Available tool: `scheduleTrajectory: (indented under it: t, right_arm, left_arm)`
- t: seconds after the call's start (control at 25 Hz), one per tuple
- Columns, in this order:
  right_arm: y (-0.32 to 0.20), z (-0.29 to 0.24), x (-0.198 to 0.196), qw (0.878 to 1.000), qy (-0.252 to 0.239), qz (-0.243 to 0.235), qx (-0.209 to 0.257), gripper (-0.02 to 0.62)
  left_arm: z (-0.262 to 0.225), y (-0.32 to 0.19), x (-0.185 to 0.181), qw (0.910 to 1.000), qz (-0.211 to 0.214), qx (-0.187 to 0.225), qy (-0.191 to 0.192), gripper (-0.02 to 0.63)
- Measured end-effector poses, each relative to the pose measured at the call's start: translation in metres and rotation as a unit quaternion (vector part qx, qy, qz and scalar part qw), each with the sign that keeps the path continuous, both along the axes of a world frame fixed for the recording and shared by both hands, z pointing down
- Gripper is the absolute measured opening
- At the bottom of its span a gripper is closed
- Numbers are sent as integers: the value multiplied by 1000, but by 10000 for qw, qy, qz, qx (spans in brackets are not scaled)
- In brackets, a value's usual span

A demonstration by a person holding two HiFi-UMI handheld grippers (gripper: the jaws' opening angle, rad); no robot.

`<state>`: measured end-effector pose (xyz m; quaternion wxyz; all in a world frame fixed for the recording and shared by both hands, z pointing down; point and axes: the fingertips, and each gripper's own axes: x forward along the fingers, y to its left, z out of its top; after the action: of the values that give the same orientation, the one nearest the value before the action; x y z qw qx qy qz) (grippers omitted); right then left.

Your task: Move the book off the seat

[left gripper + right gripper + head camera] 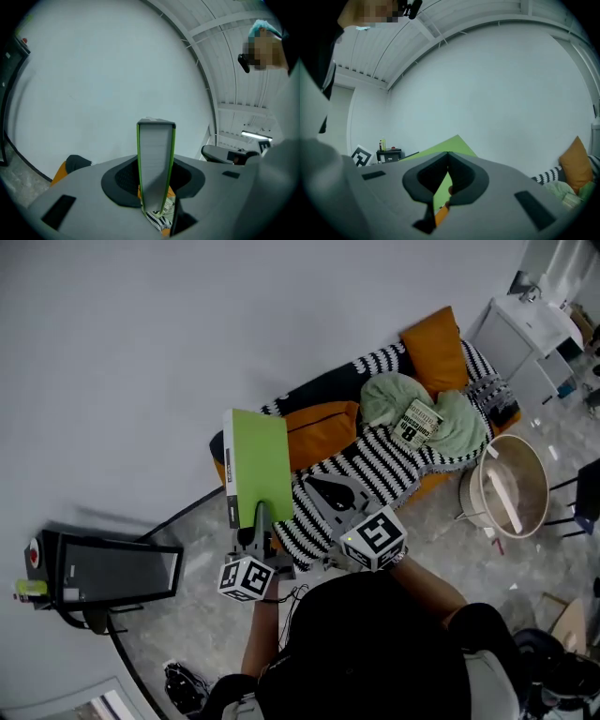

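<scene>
The left gripper (156,176) clamps the green book (156,145) across its thickness, page edge upright, holding it clear above the end of the striped sofa (375,470). The right gripper (447,161) sits beside it with jaws together, seemingly empty.

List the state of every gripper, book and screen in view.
green book: closed, held on edge in the air
left gripper: shut on the green book
right gripper: shut, empty
second book: closed, lying on the green cloth
monitor: screen dark
</scene>
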<state>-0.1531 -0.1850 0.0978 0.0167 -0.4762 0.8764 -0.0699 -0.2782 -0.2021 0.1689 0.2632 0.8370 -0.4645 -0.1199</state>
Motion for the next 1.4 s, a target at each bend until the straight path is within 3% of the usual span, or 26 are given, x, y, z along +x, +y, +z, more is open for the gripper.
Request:
scheduleTrajectory:
  t: [0.32, 0.72, 1.12, 1.4]
  right_arm:
    - [2, -1, 30, 9994, -55, 351, 23, 14]
    - [25, 1, 101, 9953, -67, 968, -47, 14]
    - [84, 3, 223, 9828, -123, 1842, -78, 14]
    - [141, -9, 320, 9665, -67, 2566, 81, 14]
  left_arm:
    - [-2, -2, 36, 9990, 437, 0, -52, 141]
    - [-20, 8, 118, 9919, 1248, 204, -111, 141]
    - [-26, 51, 241, 9795, 2002, 201, -84, 141]
    - [-35, 97, 344, 9605, 2763, 335, -24, 141]
